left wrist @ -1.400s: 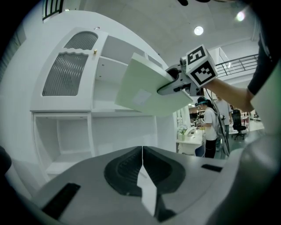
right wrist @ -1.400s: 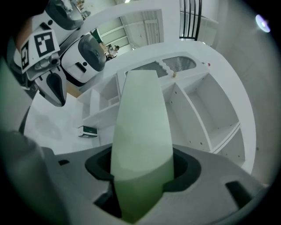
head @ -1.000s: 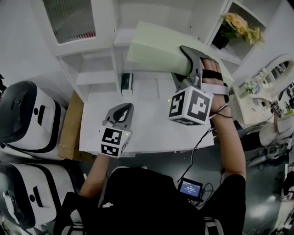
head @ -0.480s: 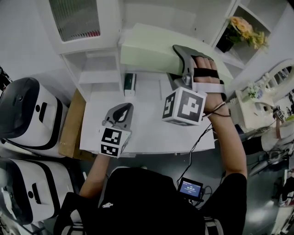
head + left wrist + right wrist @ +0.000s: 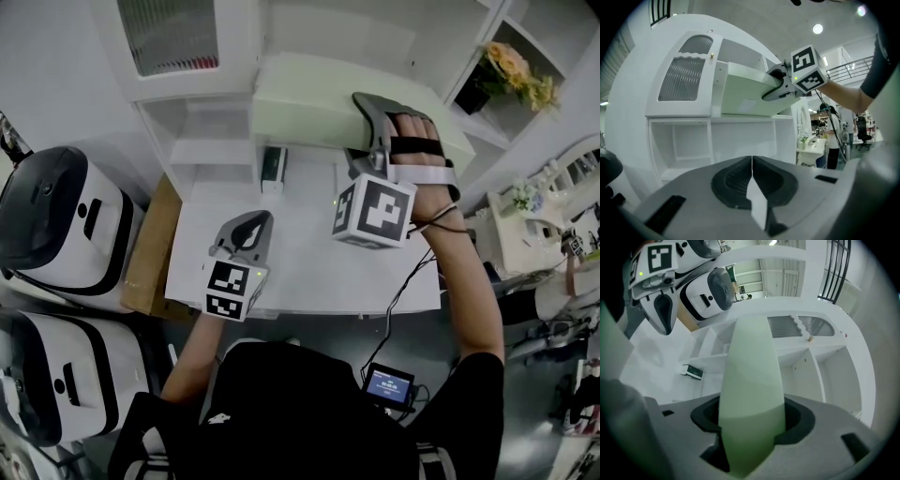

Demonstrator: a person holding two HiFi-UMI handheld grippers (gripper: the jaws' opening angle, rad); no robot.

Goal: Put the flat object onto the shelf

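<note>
The flat object (image 5: 309, 98) is a pale green slab, held level in the air in front of the upper part of the white shelf unit (image 5: 211, 150). My right gripper (image 5: 366, 136) is shut on its right end, and the slab (image 5: 750, 390) fills the space between the jaws. From the left gripper view the slab (image 5: 745, 91) reaches toward the shelf unit (image 5: 740, 119) with the right gripper (image 5: 776, 89) behind it. My left gripper (image 5: 248, 225) hovers low over the white desk (image 5: 300, 262), shut and empty (image 5: 752, 161).
A small dark green box (image 5: 272, 167) lies at the back of the desk under the slab. Two white-and-black machines (image 5: 56, 225) and a brown board (image 5: 150, 253) stand to the left. Yellow flowers (image 5: 511, 70) sit on a side shelf at the right.
The right gripper with the green slab has shifted a little to the left, nearer the shelf unit. The left gripper has stayed in place.
</note>
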